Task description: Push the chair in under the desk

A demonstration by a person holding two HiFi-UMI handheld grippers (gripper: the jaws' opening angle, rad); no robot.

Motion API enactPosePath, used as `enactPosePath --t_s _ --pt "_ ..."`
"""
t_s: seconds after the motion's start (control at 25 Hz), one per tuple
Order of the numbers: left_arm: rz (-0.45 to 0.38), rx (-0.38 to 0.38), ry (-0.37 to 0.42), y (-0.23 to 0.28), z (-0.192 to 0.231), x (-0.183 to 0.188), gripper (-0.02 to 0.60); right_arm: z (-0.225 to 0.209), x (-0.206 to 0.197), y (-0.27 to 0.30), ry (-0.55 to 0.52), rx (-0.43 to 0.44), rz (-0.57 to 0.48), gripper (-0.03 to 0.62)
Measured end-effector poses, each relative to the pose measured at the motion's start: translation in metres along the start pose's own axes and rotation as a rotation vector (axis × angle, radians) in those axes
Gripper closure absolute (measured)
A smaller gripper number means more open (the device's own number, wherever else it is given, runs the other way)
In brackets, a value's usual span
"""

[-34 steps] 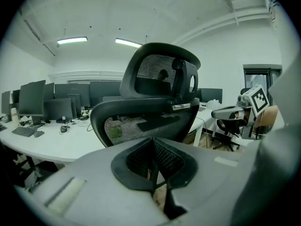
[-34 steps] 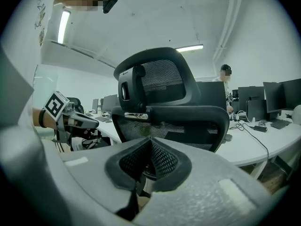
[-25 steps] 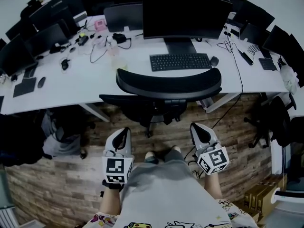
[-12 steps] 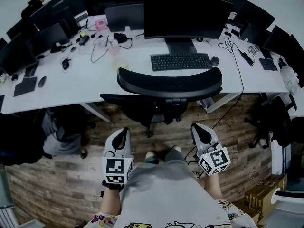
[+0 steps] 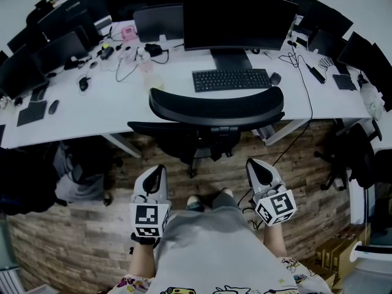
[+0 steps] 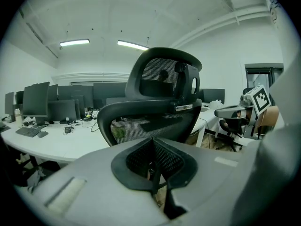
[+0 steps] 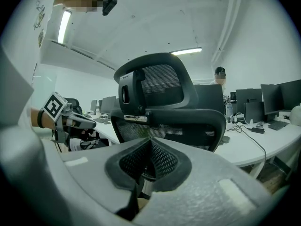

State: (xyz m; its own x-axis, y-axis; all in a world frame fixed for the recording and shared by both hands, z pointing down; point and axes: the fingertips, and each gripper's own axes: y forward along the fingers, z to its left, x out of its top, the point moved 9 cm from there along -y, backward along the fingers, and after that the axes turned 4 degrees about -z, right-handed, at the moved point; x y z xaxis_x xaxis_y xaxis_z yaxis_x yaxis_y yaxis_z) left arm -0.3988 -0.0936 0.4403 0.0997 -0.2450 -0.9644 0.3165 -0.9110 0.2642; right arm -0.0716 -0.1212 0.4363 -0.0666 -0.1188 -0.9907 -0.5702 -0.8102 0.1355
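brown wood-plank floor (image 5: 79, 237) ran under a long white desk (image 5: 79, 112) in an office full of dark screens. on the desk sat a big black monitor (image 5: 236, 20), with a flat black keyboard (image 5: 231, 79) in front of it. a small black mouse (image 5: 276, 78) lay just beside the keyboard.

the black mesh office chair (image 5: 217, 106) stood right at the near edge of the desk, facing the keyboard. its curved backrest was up against the desk edge. its seat seemed to be mostly under the desk, though the backrest hid much of it. the chair's legs rested on the floor just below.

the person stood behind the chair in grey shorts (image 5: 208, 250). the white left gripper (image 5: 159, 171) was held low at the person's left side. the white right gripper (image 5: 256, 167) was held low at the right side. both pointed at the back of the chair. both were well apart from it and touched nothing. each gripper's jaws were pressed together, with nothing between them.
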Motion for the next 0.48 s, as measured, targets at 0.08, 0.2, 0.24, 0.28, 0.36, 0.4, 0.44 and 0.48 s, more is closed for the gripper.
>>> enactPosePath --t_s 0.08,0.2,0.24,0.28,0.36,0.4,0.44,0.48 --pt "-0.002 0.000 0.000 0.0000 -0.0002 0.0002 0.571 -0.0003 0.0007 -0.0010 -0.002 -0.005 0.002 0.594" --pt "-0.004 0.001 0.001 -0.0002 -0.0011 0.0005 0.571 -0.0014 -0.0007 -0.0030 0.000 -0.010 0.000 0.594" --pt "-0.004 0.002 0.002 -0.0003 -0.0015 0.0007 0.571 -0.0020 -0.0016 -0.0036 0.001 -0.010 -0.002 0.594" --pt "-0.004 0.003 0.003 -0.0006 -0.0018 0.0010 0.571 -0.0025 -0.0022 -0.0041 0.001 -0.010 -0.004 0.594" --pt "-0.005 0.006 0.005 -0.0015 -0.0027 0.0018 0.571 -0.0030 -0.0025 -0.0053 0.000 -0.011 -0.005 0.594" --pt "-0.005 0.007 0.006 -0.0021 -0.0033 0.0021 0.571 -0.0032 -0.0024 -0.0061 0.000 -0.012 -0.005 0.594" --pt "-0.006 0.009 0.007 -0.0026 -0.0039 0.0024 0.571 -0.0033 -0.0024 -0.0069 -0.001 -0.012 -0.005 0.594" --pt "-0.007 0.010 0.008 -0.0031 -0.0045 0.0026 0.571 -0.0035 -0.0024 -0.0077 -0.002 -0.013 -0.005 0.594"
